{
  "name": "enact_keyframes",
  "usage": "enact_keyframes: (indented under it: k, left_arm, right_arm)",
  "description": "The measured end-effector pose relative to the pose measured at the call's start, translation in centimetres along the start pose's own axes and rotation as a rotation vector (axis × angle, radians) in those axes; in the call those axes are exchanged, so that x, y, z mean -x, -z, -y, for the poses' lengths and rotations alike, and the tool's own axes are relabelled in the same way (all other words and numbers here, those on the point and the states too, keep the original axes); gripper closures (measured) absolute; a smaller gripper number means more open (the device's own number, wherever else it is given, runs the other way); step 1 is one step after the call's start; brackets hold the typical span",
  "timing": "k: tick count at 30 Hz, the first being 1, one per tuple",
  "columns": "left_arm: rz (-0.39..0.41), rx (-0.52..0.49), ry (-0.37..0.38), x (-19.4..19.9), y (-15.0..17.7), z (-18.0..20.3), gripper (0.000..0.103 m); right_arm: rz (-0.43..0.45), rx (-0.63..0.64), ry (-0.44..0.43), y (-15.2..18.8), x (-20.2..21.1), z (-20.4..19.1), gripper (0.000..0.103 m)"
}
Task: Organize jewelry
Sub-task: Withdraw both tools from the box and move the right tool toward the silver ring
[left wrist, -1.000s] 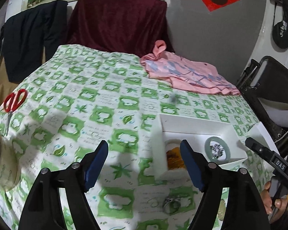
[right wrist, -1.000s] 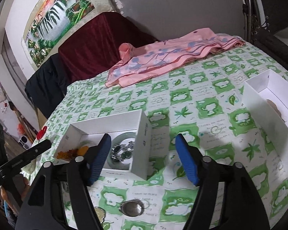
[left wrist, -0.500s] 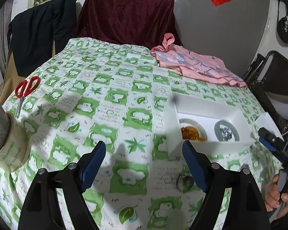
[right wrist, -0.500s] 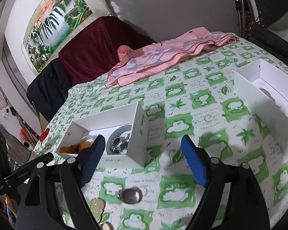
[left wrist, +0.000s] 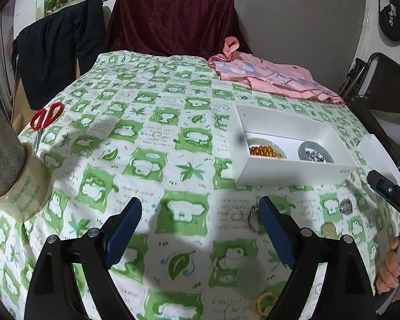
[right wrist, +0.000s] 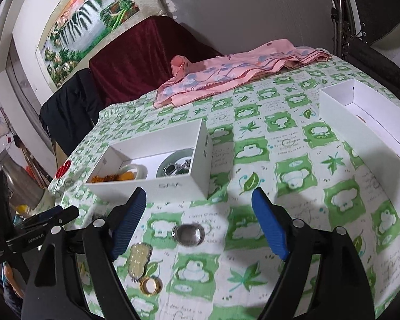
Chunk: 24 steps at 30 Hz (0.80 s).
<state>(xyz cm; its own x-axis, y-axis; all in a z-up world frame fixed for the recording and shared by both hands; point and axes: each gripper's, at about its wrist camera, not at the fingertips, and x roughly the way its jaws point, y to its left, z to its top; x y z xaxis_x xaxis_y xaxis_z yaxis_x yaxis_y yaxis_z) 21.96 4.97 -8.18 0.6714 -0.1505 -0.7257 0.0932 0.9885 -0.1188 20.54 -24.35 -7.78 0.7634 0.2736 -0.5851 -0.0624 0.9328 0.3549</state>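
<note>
While its jaws stand apart and empty, the right gripper (right wrist: 198, 214) hovers just short of the silver ring (right wrist: 188, 234).

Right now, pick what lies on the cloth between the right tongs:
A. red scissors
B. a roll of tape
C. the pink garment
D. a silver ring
D: the silver ring lies loose on the cloth between the open right tongs, in front of the white box.
</note>
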Motion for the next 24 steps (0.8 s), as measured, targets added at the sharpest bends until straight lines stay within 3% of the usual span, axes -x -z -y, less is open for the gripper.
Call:
enact_keyframes:
  k: [12,24]
  left_arm:
    - [-0.022,0.040,0.009,0.3,0.7,-1.0,0.015]
    - [-0.053,-0.147,0.043,-0.7,1.3,3.2,0.015]
  right_arm:
    - [-0.008,0.007,0.004,1.4,1.2,-0.4,0.022]
    - [-0.019,-0.018,0.007,1.3,1.3,0.0,0.020]
